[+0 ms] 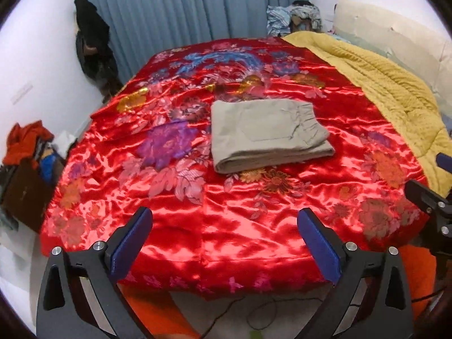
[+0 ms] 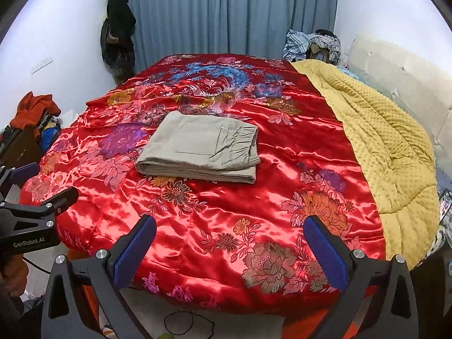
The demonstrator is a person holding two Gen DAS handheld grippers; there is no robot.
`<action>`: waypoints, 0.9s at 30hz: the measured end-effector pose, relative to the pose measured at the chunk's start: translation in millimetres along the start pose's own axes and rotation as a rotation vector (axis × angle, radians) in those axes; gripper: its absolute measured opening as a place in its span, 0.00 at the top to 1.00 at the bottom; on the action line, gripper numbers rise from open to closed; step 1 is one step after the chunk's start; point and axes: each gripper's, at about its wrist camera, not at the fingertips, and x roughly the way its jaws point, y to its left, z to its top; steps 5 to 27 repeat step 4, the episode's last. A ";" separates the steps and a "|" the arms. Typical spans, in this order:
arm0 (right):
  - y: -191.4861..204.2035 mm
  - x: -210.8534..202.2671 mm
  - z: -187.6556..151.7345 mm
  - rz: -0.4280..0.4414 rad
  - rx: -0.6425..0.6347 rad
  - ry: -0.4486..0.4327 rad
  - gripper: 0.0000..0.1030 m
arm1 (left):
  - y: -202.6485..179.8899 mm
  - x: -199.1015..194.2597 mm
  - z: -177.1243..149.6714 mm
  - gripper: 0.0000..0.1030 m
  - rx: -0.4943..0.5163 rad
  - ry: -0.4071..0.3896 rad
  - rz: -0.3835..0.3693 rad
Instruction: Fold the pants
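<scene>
The grey-beige pants lie folded into a flat rectangular stack in the middle of the red flowered satin bedspread, elastic waistband toward the right. From the right wrist the same pants sit on the bedspread. My left gripper hangs over the near edge of the bed, well short of the pants, open with nothing between its blue pads. My right gripper is likewise open and empty, back from the pants. The left gripper also shows at the left edge of the right wrist view.
A yellow quilt runs along the right side of the bed beside a cream headboard. Blue curtains hang behind. Dark clothes hang at the left wall; a pile of red clothes sits by the bed's left. A cable lies on the floor.
</scene>
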 end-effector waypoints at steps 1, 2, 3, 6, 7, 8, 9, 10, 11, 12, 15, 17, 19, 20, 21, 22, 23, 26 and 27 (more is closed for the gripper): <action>1.0 -0.6 0.6 0.002 0.000 -0.001 0.00 | 0.2 -1.1 -0.8 0.01 -0.003 0.000 -0.007; 2.4 -1.4 1.2 0.004 -0.001 -0.003 0.00 | -0.5 -3.2 -1.9 0.01 0.000 -0.006 -0.008; 4.0 -2.7 2.2 0.008 -0.003 -0.007 0.00 | -1.6 -4.6 -2.4 0.01 0.006 -0.011 -0.008; 5.7 -4.2 2.8 0.010 -0.004 -0.012 0.00 | -3.4 -6.7 -3.5 0.01 0.015 -0.015 -0.009; 5.7 -4.2 2.8 0.010 -0.004 -0.012 0.00 | -3.4 -6.7 -3.5 0.01 0.015 -0.015 -0.009; 5.7 -4.2 2.8 0.010 -0.004 -0.012 0.00 | -3.4 -6.7 -3.5 0.01 0.015 -0.015 -0.009; 5.7 -4.2 2.8 0.010 -0.004 -0.012 0.00 | -3.4 -6.7 -3.5 0.01 0.015 -0.015 -0.009; 5.7 -4.2 2.8 0.010 -0.004 -0.012 0.00 | -3.4 -6.7 -3.5 0.01 0.015 -0.015 -0.009; 5.7 -4.2 2.8 0.010 -0.004 -0.012 0.00 | -3.4 -6.7 -3.5 0.01 0.015 -0.015 -0.009; 5.7 -4.2 2.8 0.010 -0.004 -0.012 0.00 | -3.4 -6.7 -3.5 0.01 0.015 -0.015 -0.009; 5.7 -4.2 2.8 0.010 -0.004 -0.012 0.00 | -3.4 -6.7 -3.5 0.01 0.015 -0.015 -0.009; 5.7 -4.2 2.8 0.010 -0.004 -0.012 0.00 | -3.4 -6.7 -3.5 0.01 0.015 -0.015 -0.009; 5.7 -4.2 2.8 0.010 -0.004 -0.012 0.00 | -3.4 -6.7 -3.5 0.01 0.015 -0.015 -0.009; 5.7 -4.2 2.8 0.010 -0.004 -0.012 0.00 | -3.4 -6.7 -3.5 0.01 0.015 -0.015 -0.009; 5.7 -4.2 2.8 0.010 -0.004 -0.012 0.00 | -3.4 -6.7 -3.5 0.01 0.015 -0.015 -0.009; 5.7 -4.2 2.8 0.010 -0.004 -0.012 0.00 | -3.4 -6.7 -3.5 0.01 0.015 -0.015 -0.009; 5.7 -4.2 2.8 0.010 -0.004 -0.012 0.00 | -3.4 -6.7 -3.5 0.01 0.015 -0.015 -0.009; 5.7 -4.2 2.8 0.010 -0.004 -0.012 0.00 | -3.4 -6.7 -3.5 0.01 0.015 -0.015 -0.009; 5.7 -4.2 2.8 0.010 -0.004 -0.012 0.00 | -3.4 -6.7 -3.5 0.01 0.015 -0.015 -0.009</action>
